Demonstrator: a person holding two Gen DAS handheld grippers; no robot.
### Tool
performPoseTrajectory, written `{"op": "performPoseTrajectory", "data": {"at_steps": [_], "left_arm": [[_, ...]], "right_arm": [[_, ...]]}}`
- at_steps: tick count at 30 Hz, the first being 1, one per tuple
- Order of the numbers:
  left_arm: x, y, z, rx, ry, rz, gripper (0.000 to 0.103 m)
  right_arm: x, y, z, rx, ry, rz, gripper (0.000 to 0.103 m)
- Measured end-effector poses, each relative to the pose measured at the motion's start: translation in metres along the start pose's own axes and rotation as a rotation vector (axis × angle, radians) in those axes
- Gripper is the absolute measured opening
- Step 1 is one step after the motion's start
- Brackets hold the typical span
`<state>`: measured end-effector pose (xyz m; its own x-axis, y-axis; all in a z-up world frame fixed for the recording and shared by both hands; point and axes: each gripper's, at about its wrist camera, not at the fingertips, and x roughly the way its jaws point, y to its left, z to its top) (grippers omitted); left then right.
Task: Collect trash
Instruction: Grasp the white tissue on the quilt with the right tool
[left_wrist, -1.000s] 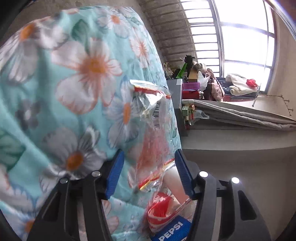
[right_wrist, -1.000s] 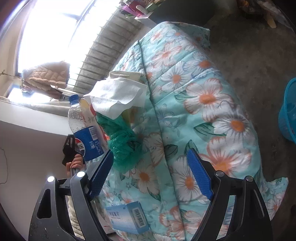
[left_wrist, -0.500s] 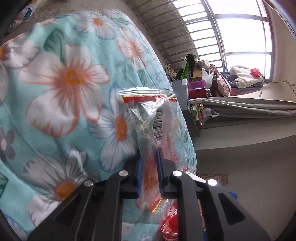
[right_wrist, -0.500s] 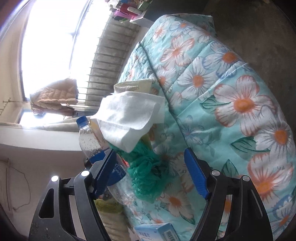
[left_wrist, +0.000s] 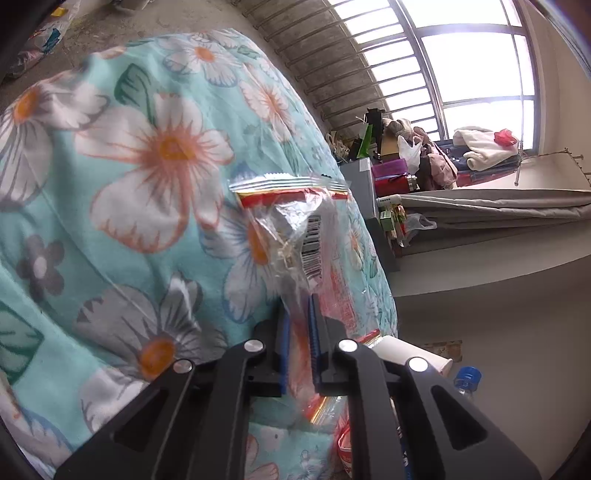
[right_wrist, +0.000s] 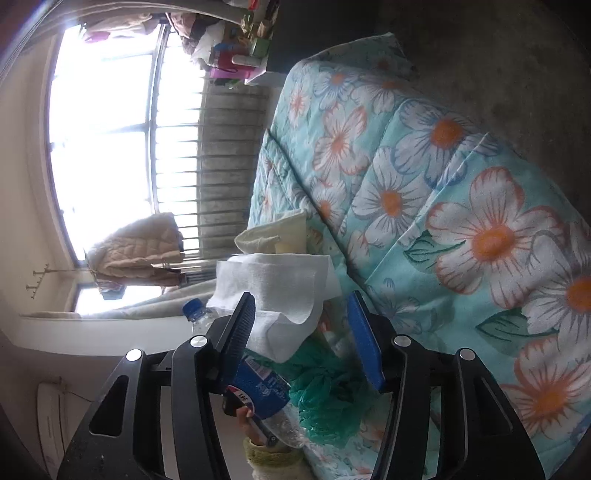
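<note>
A clear snack wrapper (left_wrist: 295, 229) with red edges and a barcode stands up from the floral quilt (left_wrist: 147, 184). My left gripper (left_wrist: 297, 308) pinches its lower part, its jaws still closing the last bit. Beside it at the bed's edge are a white cup (left_wrist: 406, 350) and a blue bottle cap (left_wrist: 467, 378). In the right wrist view, my right gripper (right_wrist: 301, 295) is closing around a white tissue (right_wrist: 280, 284), and its pads do not press on it. Below the tissue lie a crumpled green plastic bag (right_wrist: 325, 398) and a Pepsi bottle (right_wrist: 258, 387).
A cream cloth (right_wrist: 273, 236) lies past the tissue on the quilt (right_wrist: 461, 206). A person's hand (right_wrist: 245, 421) shows under the bottle. A cluttered shelf (left_wrist: 399, 173) stands by the barred window (left_wrist: 461, 66). Grey floor (right_wrist: 498, 74) runs beyond the bed.
My left gripper has shut on the wrapper, which now stands more upright. My right gripper has rolled, come closer to the tissue and narrowed around it. The blue box has left the right view.
</note>
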<state>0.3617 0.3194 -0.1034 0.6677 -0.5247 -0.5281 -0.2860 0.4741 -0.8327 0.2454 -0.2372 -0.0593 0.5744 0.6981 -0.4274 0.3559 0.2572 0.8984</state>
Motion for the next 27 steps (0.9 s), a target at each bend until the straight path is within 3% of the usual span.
{"op": "performPoseTrajectory", "data": {"at_steps": [6,8,11,17,27], "left_arm": [[-0.003,0.002,-0.001,0.006,-0.009,-0.004,0.008],[-0.005,0.005,-0.001,-0.014,-0.002,-0.013,0.008],[-0.010,0.010,0.001,-0.075,0.008,-0.048,0.008],[-0.040,0.003,0.006,-0.067,-0.027,-0.113,0.005],[-0.126,-0.033,-0.005,0.044,-0.105,-0.228,0.005]], "right_arm": [[0.005,0.002,0.000,0.021,0.038,0.015,0.038],[0.013,0.005,0.000,0.022,0.060,0.025,0.017],[0.024,0.016,-0.001,0.000,0.060,0.029,0.002],[0.010,0.050,-0.010,-0.126,0.013,0.095,0.000],[-0.033,0.116,-0.038,-0.357,-0.052,0.226,0.000]]}}
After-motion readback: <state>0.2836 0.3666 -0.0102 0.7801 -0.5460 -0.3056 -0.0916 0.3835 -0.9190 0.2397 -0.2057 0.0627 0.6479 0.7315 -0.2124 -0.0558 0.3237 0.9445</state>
